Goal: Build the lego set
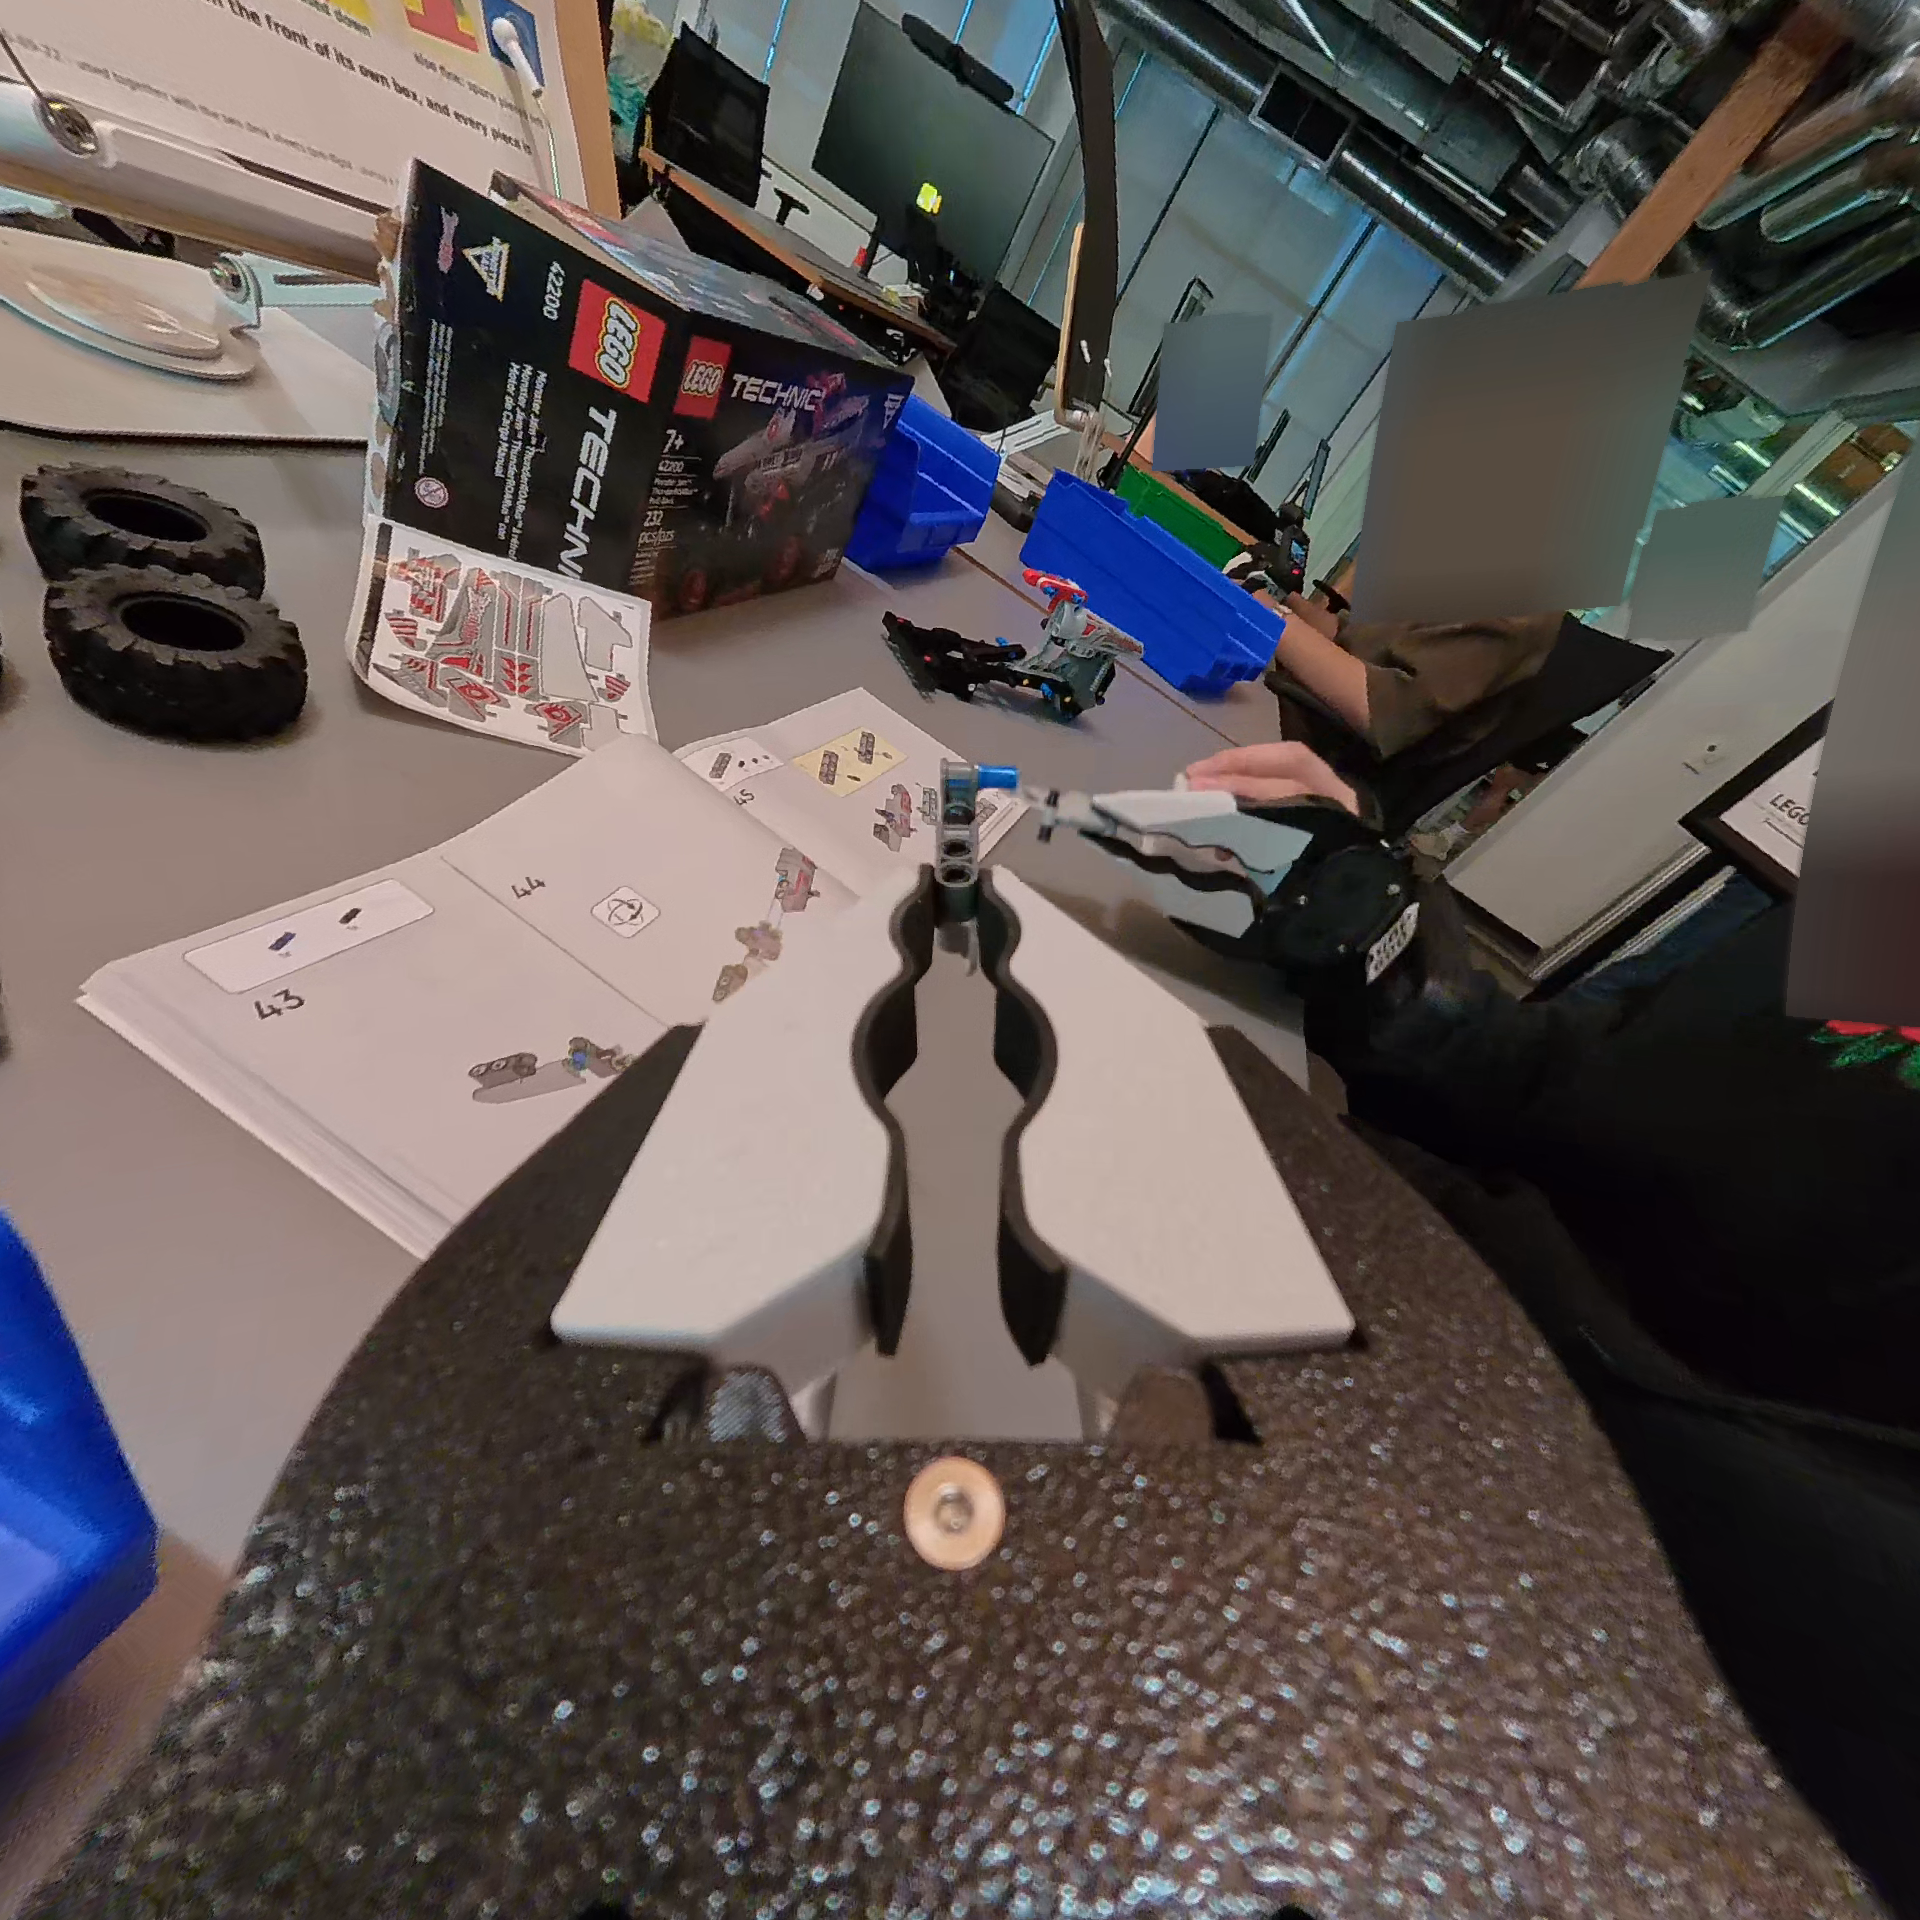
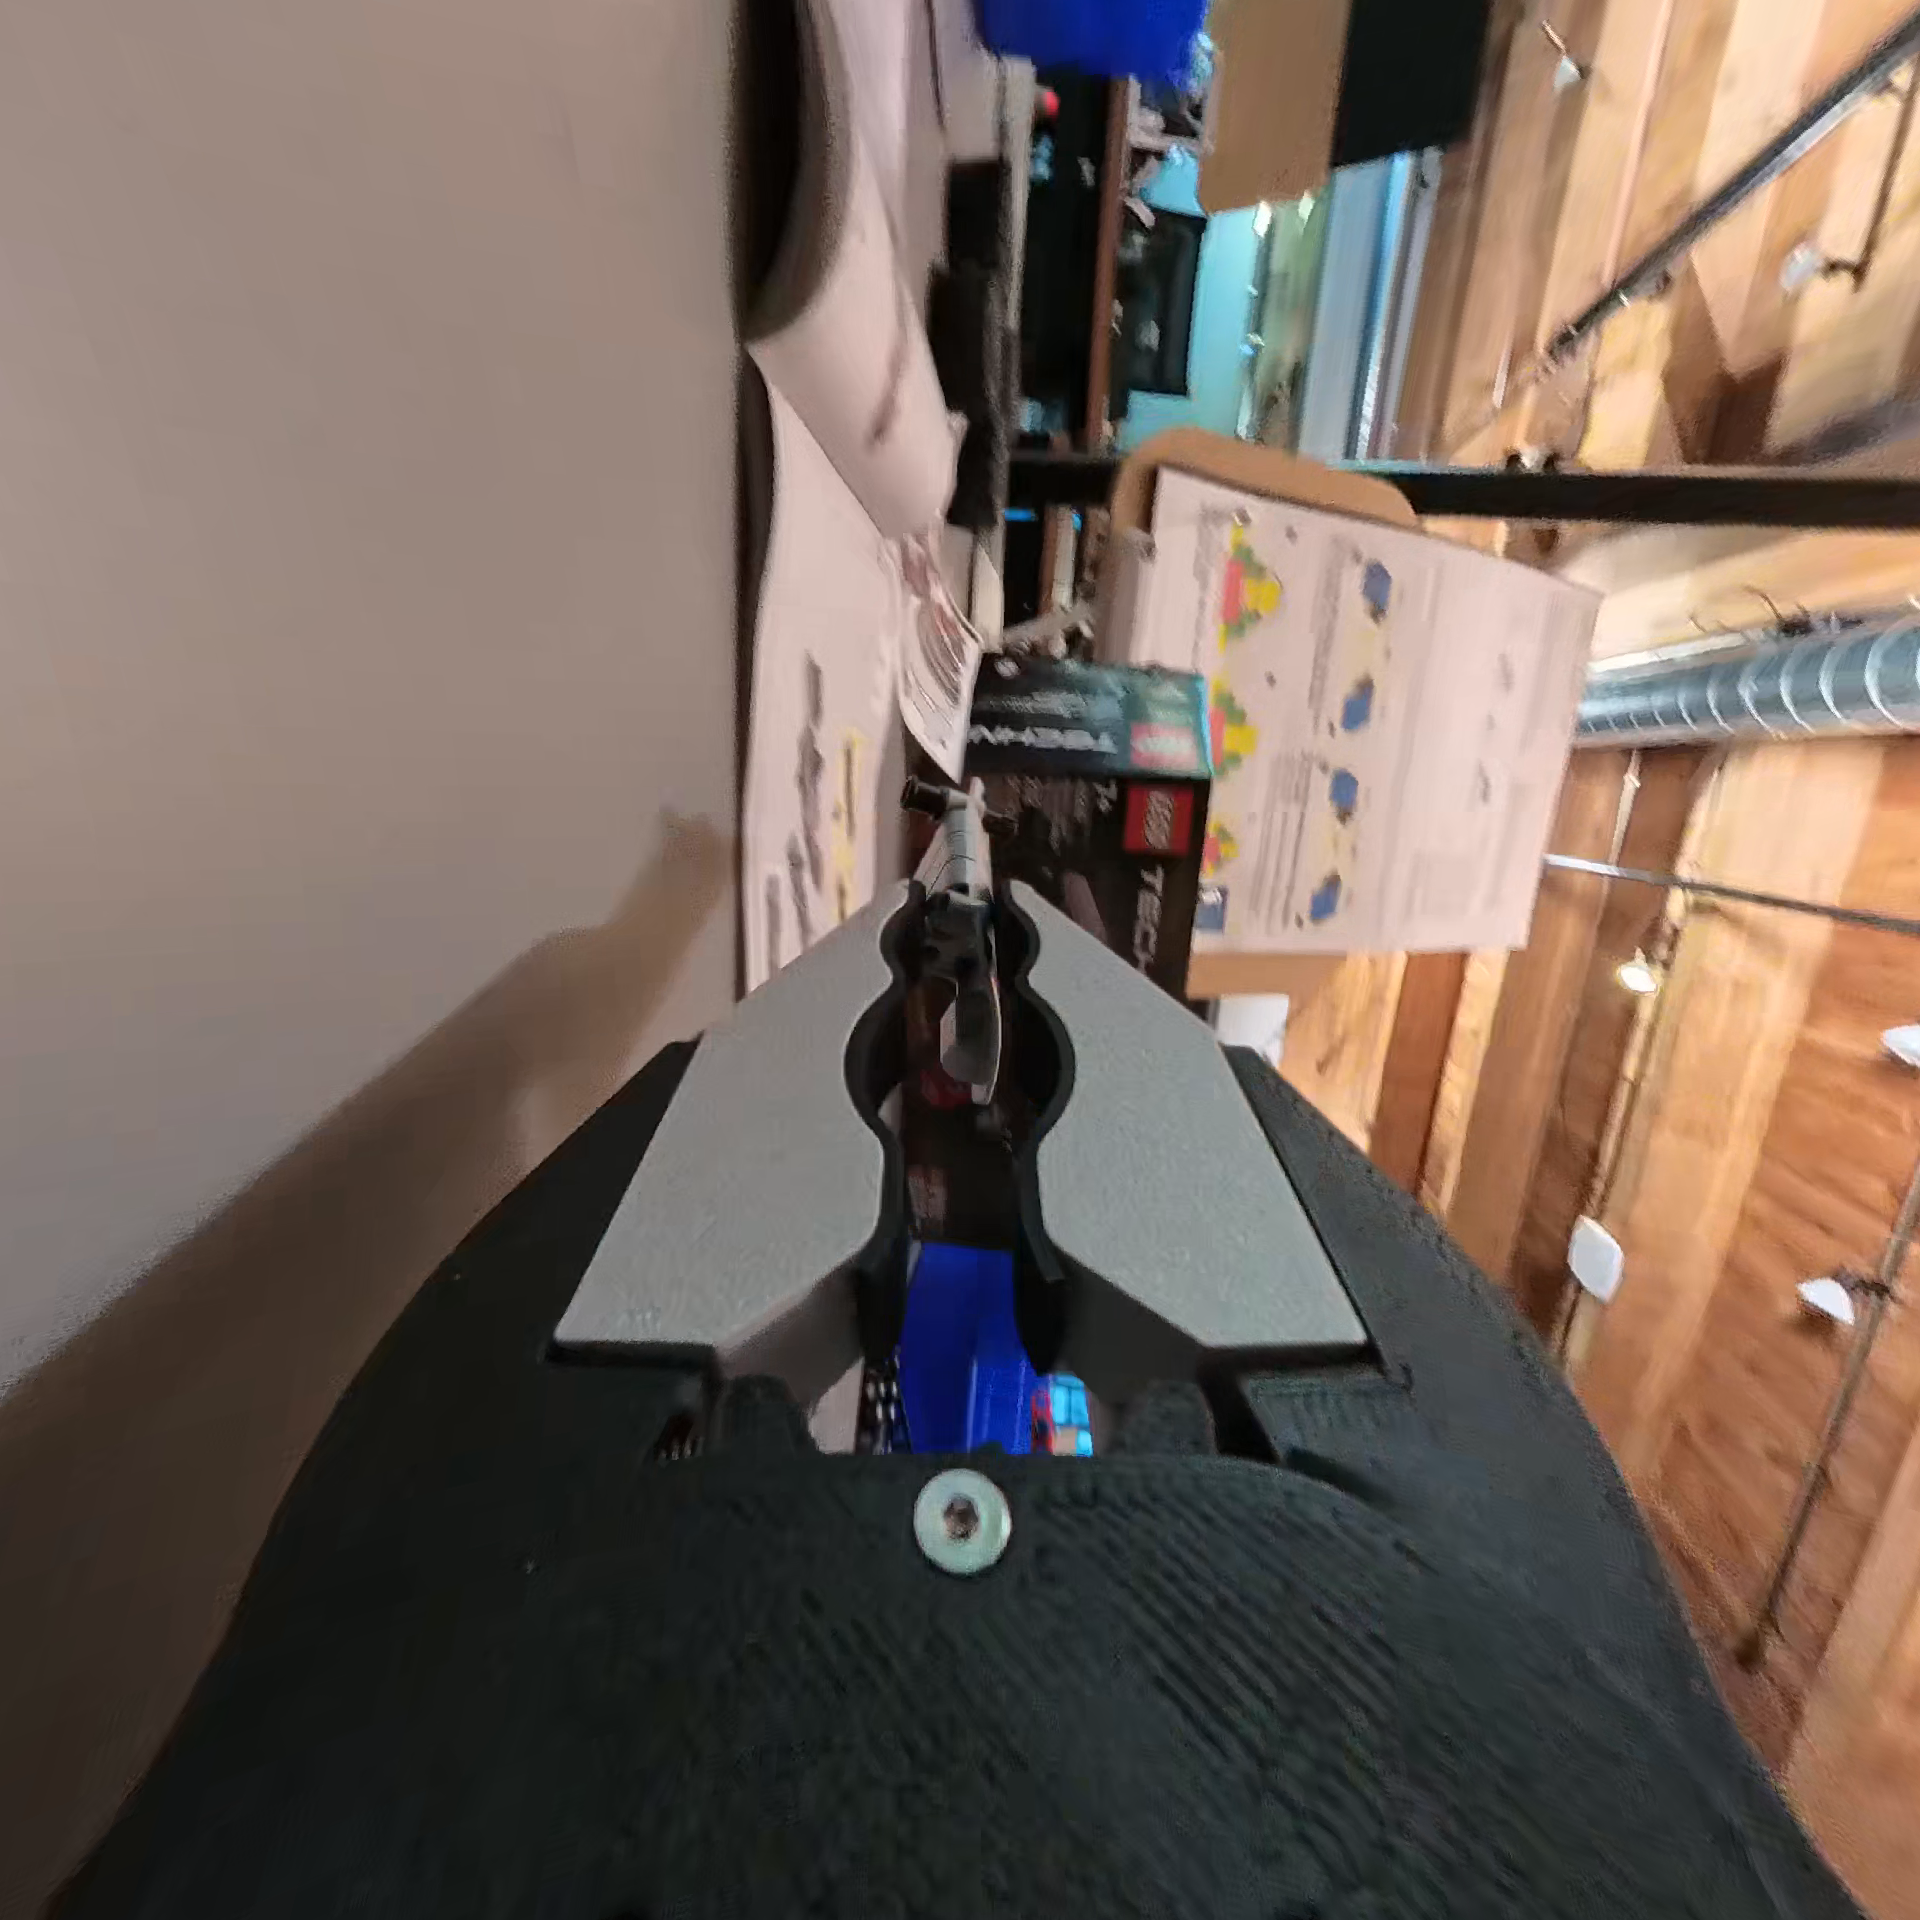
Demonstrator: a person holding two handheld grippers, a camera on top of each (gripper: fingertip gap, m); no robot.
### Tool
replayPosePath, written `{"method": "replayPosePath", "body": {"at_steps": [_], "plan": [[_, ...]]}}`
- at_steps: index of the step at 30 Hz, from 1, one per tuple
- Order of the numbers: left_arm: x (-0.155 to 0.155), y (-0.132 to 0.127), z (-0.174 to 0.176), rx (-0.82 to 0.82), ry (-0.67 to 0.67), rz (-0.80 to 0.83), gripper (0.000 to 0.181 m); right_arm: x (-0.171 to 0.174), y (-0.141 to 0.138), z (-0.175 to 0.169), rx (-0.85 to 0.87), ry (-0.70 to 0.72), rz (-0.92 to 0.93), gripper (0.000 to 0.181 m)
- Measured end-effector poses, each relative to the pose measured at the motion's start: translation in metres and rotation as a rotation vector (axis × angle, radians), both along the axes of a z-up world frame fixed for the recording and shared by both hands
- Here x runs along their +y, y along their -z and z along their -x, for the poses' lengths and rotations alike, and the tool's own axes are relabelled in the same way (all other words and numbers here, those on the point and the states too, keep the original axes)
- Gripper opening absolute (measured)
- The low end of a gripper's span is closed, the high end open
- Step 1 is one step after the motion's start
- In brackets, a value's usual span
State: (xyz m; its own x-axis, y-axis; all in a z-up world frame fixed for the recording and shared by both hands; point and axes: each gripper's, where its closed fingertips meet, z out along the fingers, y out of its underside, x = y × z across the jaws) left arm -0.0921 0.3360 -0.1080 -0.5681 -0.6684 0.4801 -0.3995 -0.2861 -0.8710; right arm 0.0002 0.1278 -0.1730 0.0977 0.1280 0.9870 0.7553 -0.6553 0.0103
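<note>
In the left wrist view my left gripper (image 1: 954, 885) is shut on a small grey Technic beam (image 1: 954, 831), held upright above the table. A blue pin (image 1: 992, 774) sticks out of the beam's top to the right. My right gripper (image 1: 1055, 808) comes in from the right, its tip just short of the blue pin. In the right wrist view, which is rolled sideways, the right gripper (image 2: 951, 906) is shut on a thin grey-and-white piece (image 2: 958, 842) with black pins at its far end.
An open instruction booklet (image 1: 416, 1018) lies under the left gripper. Behind it are a sticker sheet (image 1: 499, 644), the black set box (image 1: 623, 416), two black tyres (image 1: 166, 623), a part-built model (image 1: 1018, 665) and blue bins (image 1: 1143, 582). A person's sleeve (image 1: 1558, 1143) fills the right side. About 25 centimeters separates my left fingertips from my right.
</note>
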Motion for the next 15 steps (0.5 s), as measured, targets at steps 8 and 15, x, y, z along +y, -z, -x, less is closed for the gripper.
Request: {"method": "replayPosePath", "body": {"at_steps": [8,15], "plan": [[0.003,-0.001,0.001,-0.001,-0.003,0.008,0.005,0.025,0.042,0.037,0.331,-0.103,0.145,0.012],[0.003,-0.002,0.002,-0.003,-0.002,0.007,0.005,0.017,0.039,0.061,0.596,-0.128,0.126,0.027]]}}
